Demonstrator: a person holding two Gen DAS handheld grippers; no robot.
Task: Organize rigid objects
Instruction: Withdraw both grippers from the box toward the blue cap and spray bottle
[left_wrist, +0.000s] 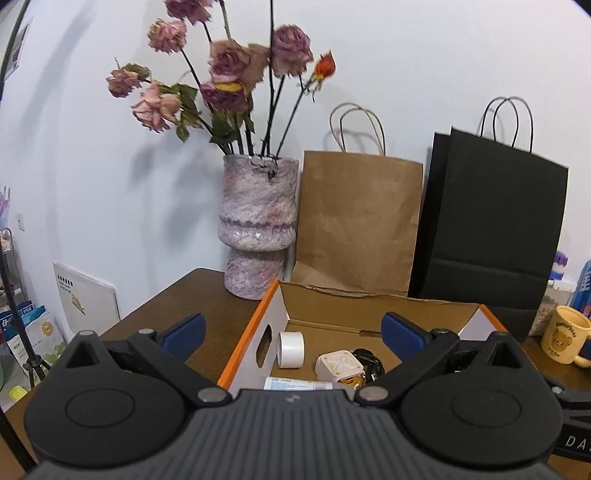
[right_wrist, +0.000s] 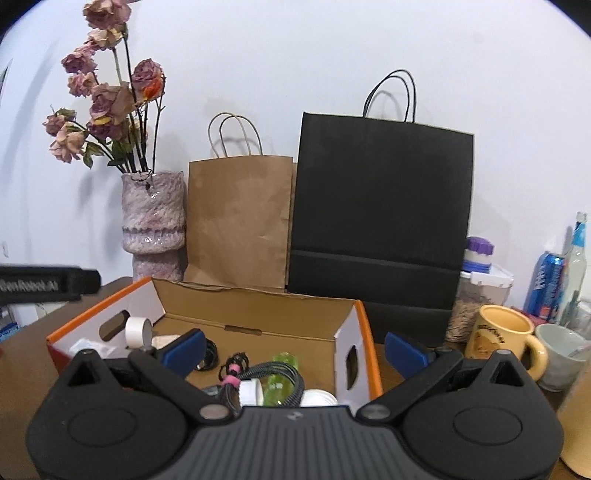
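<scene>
An orange-edged cardboard box lies open on the brown table. Inside it I see a white tape roll, a cream square gadget, a black cable, a flat white packet, a green bottle and a braided cord with a pink tie. My left gripper is open above the box's near left part, nothing between its blue pads. My right gripper is open over the box's right end, also empty.
Behind the box stand a mottled purple vase of dried roses, a brown paper bag and a black paper bag. A yellow bear mug, a grey cup, a can and bottles crowd the right.
</scene>
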